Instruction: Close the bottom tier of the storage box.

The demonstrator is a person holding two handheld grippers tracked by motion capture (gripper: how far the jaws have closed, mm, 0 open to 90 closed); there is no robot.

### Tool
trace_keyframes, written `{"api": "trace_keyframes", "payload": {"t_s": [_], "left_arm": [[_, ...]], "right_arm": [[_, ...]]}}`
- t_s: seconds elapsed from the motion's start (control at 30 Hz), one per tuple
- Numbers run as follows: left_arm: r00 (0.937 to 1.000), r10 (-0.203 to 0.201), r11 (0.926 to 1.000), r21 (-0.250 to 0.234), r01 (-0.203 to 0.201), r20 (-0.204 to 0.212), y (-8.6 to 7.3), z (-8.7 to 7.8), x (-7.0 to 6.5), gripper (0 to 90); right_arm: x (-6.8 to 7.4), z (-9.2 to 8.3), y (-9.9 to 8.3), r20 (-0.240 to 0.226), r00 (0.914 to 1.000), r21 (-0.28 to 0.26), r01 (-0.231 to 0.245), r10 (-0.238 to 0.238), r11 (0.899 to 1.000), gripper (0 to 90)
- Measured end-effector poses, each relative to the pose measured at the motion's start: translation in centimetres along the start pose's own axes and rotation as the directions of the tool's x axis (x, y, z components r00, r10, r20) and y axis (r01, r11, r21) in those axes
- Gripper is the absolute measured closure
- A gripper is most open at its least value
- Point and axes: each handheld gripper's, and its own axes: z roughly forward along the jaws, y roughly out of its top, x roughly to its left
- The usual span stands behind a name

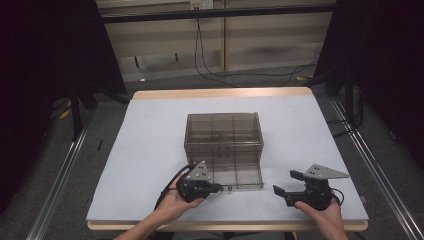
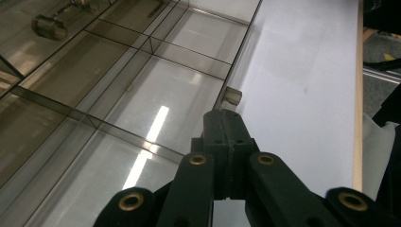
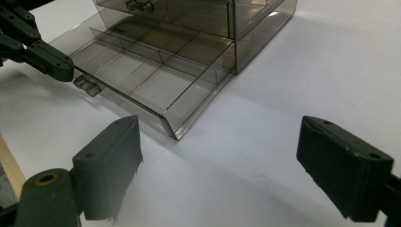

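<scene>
- The drawer of the smoky clear cabinet stands pulled out toward the person, at about 6 o'clock from the cabinet, near the middle of the table.
- Thin walls split the drawer into compartments; those in sight hold nothing that can be made out.
- A small clear handle sticks out from the drawer's front wall, at the wall's 9 o'clock end in the high view.
- The left gripper has its jaws closed flat together, tips right at the handle; whether they pinch it or only touch it cannot be told.
- In the left gripper view the closed tips lie just at 6 o'clock of the handle, along the drawer's front edge.
- The right gripper rests on the table at about 4 o'clock from the drawer, well apart from it, jaws spread wide with nothing between them.
- In the right gripper view the drawer's near corner sits at 12 o'clock between the two pads.
- An upper drawer in the cabinet, closed, shows a metal piece inside.
- Cables run across the floor at 12 o'clock beyond the table.
</scene>
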Motion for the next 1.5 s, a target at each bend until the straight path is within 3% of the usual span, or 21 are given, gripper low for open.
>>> {"api": "trace_keyframes", "payload": {"t_s": [0.73, 0.8, 1.1, 1.5], "left_arm": [[0.9998, 0.016, 0.9997, 0.018, -0.016, -0.011, 0.08, 0.29, -0.24, 90.0], [0.9999, 0.012, 0.9999, -0.002, -0.012, -0.012, 0.04, 0.51, -0.33, 90.0], [0.9997, 0.016, 0.9998, 0.012, -0.016, -0.015, 0.19, 0.46, -0.12, 90.0], [0.9998, 0.010, 0.9999, -0.007, -0.010, -0.018, 0.13, 0.66, 0.06, 90.0]], "right_arm": [[0.17, 0.15, 0.00, 0.004, 0.9999, 0.027, 0.014, -0.014, 1.000, 14.5], [0.19, 0.17, 0.00, 0.004, 0.9999, 0.027, 0.016, -0.016, 1.000, 14.5], [0.19, 0.16, 0.01, 0.001, 0.9999, 0.029, 0.014, -0.014, 0.999, 14.5], [0.18, 0.15, 0.04, -0.006, 0.9998, 0.023, 0.017, -0.016, 1.000, 14.5]]}}
